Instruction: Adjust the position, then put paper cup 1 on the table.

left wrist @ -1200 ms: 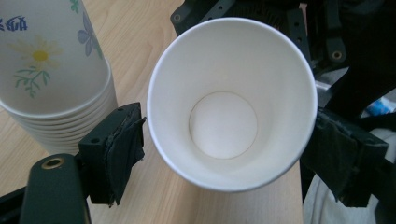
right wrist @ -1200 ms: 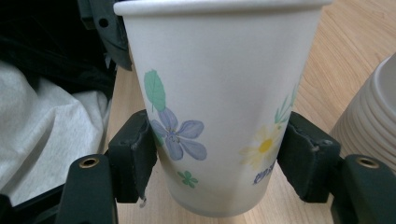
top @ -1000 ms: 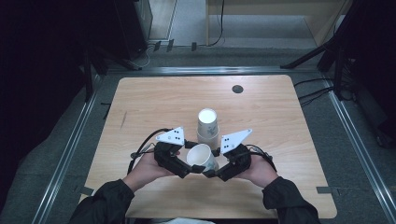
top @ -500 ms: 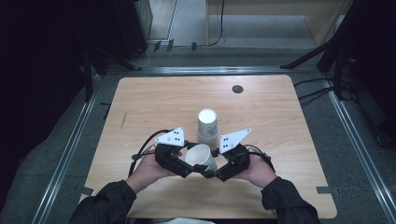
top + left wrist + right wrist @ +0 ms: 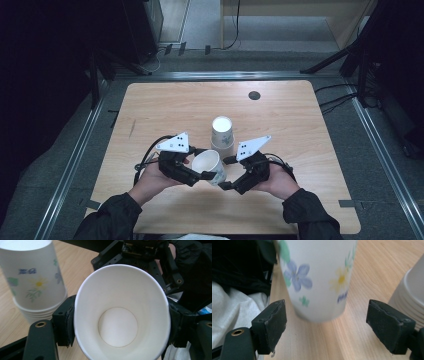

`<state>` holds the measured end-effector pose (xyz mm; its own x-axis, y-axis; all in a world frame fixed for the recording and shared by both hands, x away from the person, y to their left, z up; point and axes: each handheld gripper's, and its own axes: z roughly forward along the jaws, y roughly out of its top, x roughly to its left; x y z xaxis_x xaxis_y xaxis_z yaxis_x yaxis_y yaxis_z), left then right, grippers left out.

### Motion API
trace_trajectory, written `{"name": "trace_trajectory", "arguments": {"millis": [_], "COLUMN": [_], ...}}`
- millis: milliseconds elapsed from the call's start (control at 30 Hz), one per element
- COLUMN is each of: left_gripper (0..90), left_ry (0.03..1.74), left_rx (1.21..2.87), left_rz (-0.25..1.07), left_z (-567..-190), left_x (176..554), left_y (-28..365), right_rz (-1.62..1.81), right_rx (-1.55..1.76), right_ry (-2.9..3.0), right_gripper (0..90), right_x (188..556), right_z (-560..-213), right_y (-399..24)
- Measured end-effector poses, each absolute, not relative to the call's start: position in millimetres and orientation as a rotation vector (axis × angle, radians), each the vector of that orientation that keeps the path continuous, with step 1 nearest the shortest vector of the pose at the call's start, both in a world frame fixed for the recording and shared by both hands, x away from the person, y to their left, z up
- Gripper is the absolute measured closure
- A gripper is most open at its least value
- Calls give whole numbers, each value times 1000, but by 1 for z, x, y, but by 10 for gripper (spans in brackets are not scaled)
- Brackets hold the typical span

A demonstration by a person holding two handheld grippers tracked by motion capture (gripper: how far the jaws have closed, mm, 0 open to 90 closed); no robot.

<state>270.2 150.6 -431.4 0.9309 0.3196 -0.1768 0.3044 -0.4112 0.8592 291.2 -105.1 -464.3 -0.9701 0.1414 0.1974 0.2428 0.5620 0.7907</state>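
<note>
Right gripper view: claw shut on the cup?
No: the right claw stands open, pads clear of the flowered cup on both sides.

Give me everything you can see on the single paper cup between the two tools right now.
The single paper cup is white inside and empty, with a flower print outside. It is tipped on its side above the wooden table, its mouth facing the left tool, whose pads clamp its rim and squeeze it oval. The right tool, jaws just opened, straddles its base without touching. The upside-down cup stack stands just behind.
</note>
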Motion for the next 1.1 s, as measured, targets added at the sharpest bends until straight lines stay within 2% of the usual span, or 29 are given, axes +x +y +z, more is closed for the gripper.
{"name": "trace_trajectory", "arguments": {"millis": [167,400,667,933,1100], "left_gripper": [251,251,252,251,251], "left_ry": [479,542,644,708,742], "left_rx": [2002,2010,2063,2043,2061], "left_rz": [17,94,166,199,213], "left_z": [-430,-431,-437,-440,-443], "left_x": [270,264,266,272,279], "left_y": [164,183,203,224,232], "right_rz": [-1388,-1408,-1382,-1348,-1363], "right_rx": [-321,-351,-383,-471,-538], "right_ry": [-2715,-2704,-2736,-2778,-2741], "right_gripper": [171,211,203,203,247], "right_x": [293,300,305,307,314], "right_z": [-463,-457,-454,-453,-453], "right_y": [-108,-113,-115,-125,-132]}}
